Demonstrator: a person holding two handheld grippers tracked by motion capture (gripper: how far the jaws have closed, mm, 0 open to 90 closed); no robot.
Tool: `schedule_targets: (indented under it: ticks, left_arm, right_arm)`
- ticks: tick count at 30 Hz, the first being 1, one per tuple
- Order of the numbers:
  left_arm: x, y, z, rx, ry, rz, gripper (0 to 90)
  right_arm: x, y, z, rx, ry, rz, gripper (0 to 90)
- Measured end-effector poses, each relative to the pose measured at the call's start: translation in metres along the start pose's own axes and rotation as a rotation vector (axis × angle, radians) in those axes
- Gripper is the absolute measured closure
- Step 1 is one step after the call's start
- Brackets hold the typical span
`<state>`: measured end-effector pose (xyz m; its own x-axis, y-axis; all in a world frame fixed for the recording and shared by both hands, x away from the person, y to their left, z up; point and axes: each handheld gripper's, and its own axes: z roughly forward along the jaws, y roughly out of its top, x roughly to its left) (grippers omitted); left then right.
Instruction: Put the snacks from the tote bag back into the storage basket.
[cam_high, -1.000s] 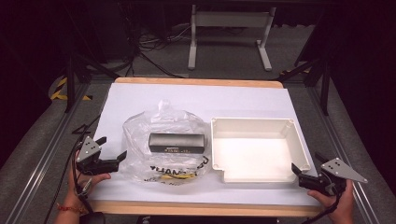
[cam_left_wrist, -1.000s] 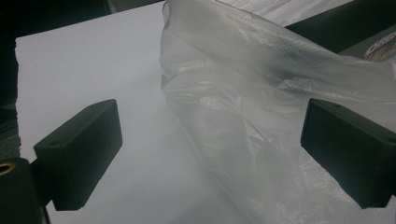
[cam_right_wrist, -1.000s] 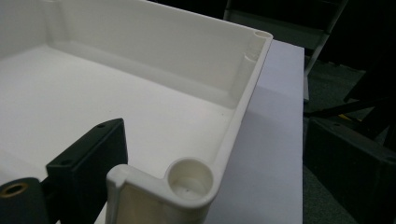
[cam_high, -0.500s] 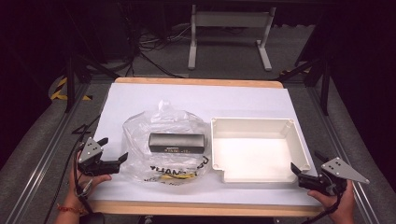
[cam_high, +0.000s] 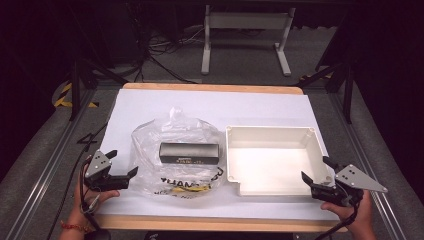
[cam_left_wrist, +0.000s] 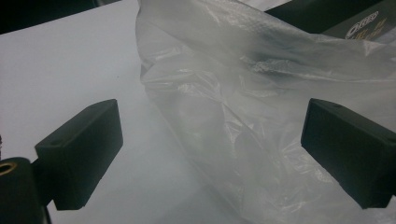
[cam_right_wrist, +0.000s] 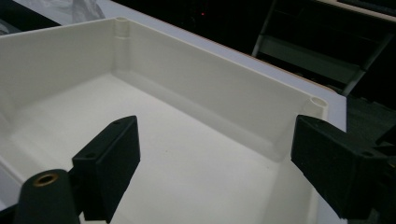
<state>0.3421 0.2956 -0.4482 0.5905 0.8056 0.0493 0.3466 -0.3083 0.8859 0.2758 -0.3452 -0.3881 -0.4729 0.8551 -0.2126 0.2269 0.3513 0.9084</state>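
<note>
A clear plastic bag (cam_high: 175, 150) lies in the middle of the white table sheet with a dark rectangular box (cam_high: 189, 153) inside it. Its crinkled film (cam_left_wrist: 261, 116) reaches between my left jaws, and the box corner (cam_left_wrist: 355, 23) shows behind. My left gripper (cam_high: 122, 164) is open at the bag's left edge, jaws wide apart (cam_left_wrist: 210, 154). A white empty tray (cam_high: 272, 162) sits right of the bag. My right gripper (cam_high: 316, 171) is open at the tray's near right corner, looking over its rim into the bare tray floor (cam_right_wrist: 187, 163).
The white sheet (cam_high: 210, 105) covers a wooden-edged table (cam_high: 212, 88). Beyond it stand a metal frame (cam_high: 245, 35) and cables on a dark floor. Yellow print (cam_high: 187, 187) shows at the bag's near side.
</note>
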Motion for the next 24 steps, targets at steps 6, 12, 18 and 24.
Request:
schedule_targets:
  ticks: [6,12,18,24]
  left_arm:
    - [0.0,0.0,0.0,0.005,0.0,0.0,6.3]
    - [0.0,0.0,0.001,0.01,-0.005,0.001,6.3]
    - [-0.001,0.0,0.002,0.012,-0.005,0.005,6.3]
    - [-0.001,-0.001,0.002,0.016,-0.007,-0.001,6.3]
  right_arm:
    - [0.009,0.013,0.015,-0.002,0.057,-0.047,16.7]
    - [0.018,0.022,0.031,0.011,0.09,-0.108,16.8]
    - [0.025,0.033,0.051,0.022,0.146,-0.14,17.6]
    - [0.041,0.047,0.058,0.039,0.173,-0.17,17.5]
